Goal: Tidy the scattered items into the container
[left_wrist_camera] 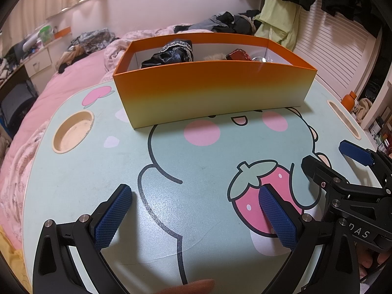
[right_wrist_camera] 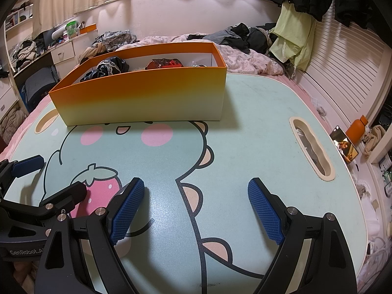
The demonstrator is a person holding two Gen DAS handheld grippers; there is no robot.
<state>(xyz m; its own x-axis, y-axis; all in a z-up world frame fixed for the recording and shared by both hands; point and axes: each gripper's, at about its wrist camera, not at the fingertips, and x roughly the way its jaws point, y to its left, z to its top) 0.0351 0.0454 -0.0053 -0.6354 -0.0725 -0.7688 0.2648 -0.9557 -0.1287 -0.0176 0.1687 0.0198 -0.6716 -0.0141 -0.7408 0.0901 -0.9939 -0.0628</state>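
Note:
An orange-to-cream box [left_wrist_camera: 210,93] stands at the far side of the lap table; it also shows in the right wrist view [right_wrist_camera: 142,98]. Inside lie a dark lacy cloth [left_wrist_camera: 171,54], a red glossy item [left_wrist_camera: 238,55], something furry and a clear shiny piece. The cloth [right_wrist_camera: 107,69] and red item [right_wrist_camera: 164,63] show in the right wrist view too. My left gripper [left_wrist_camera: 196,196] is open and empty, low over the table's near side. My right gripper [right_wrist_camera: 196,193] is open and empty beside it, to the right. Each gripper shows at the edge of the other's view.
The pale green table [left_wrist_camera: 196,152] has a cartoon print, a round cup recess [left_wrist_camera: 73,131] at left and a long slot [right_wrist_camera: 311,147] at right. It sits on a pink bed with piled clothes [left_wrist_camera: 227,22]. A phone [right_wrist_camera: 344,147] and orange bottle [right_wrist_camera: 357,127] lie at right.

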